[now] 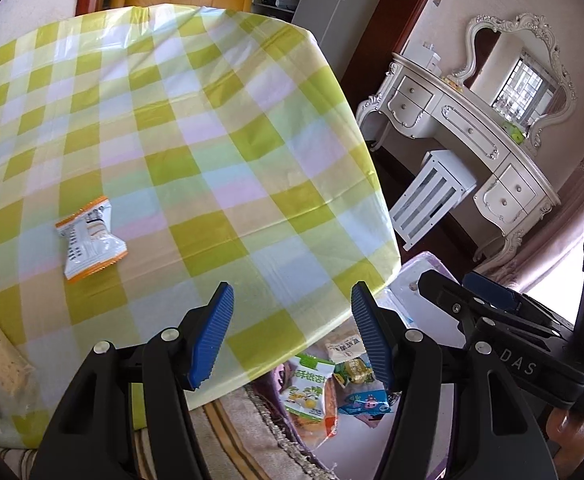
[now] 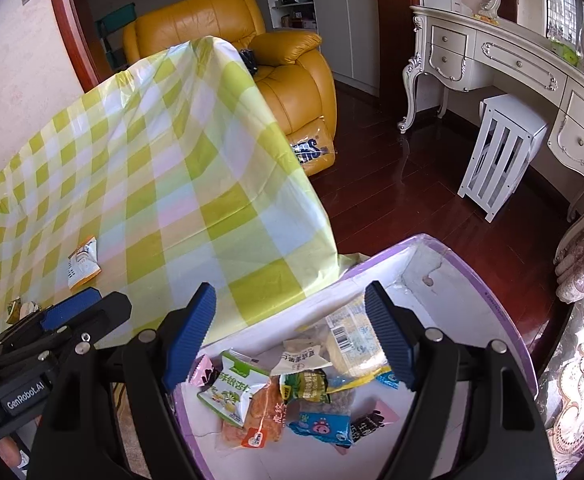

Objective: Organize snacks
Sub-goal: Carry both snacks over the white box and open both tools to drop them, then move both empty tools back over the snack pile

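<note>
R gripper (image 2: 290,336) hangs over the box (image 2: 504,304), jaws wide, nothing in them. Box on the floor beside the desk (image 1: 212,128), holding mixed snacks: green pack (image 2: 232,390), orange pack, blue one, clear bag w/ barcode. L gripper (image 1: 292,336) over desk edge, about half open, empty. Farther out on the checked cloth: white-orange packet (image 1: 90,238), flat, crimped ends, long axis diagonal, running near-right to far-left.
</note>
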Demonstrator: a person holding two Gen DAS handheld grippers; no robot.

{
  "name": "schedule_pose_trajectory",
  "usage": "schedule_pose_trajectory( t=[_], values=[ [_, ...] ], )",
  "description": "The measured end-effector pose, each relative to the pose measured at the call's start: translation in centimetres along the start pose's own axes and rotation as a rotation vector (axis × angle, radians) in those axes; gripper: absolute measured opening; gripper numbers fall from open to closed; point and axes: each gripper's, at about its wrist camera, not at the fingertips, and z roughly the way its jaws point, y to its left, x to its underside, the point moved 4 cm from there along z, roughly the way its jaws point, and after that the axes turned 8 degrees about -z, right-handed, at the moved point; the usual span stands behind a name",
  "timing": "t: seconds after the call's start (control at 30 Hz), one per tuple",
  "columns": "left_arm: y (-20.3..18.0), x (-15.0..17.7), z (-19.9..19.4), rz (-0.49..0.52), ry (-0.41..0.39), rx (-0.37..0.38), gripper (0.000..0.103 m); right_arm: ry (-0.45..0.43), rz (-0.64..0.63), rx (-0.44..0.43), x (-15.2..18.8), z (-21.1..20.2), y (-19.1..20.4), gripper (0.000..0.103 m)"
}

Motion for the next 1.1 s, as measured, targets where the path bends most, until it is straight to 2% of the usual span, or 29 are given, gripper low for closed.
schedule_pose_trajectory(
  t=[0.33,0.53,1.1],
  values=[
    [7.0,-1.1,-3.8,-0.102,-0.096,-0.092,0.06,0.003,-0.047,-0.101,-1.0,0.7,6.3,0.077],
    [11.7,-1.5,-6.2,-0.198,-0.14,-0.139,0.06,0.012,-0.09,-0.142,-1.4,1.5,10.2,0.077],
    [24.4,-1.7,-11.5,-0.448,-0.234,-0.297,0.059,0.008,-0.215,-0.179,-2.8,3.3,17.7,0.077]
  ],
)
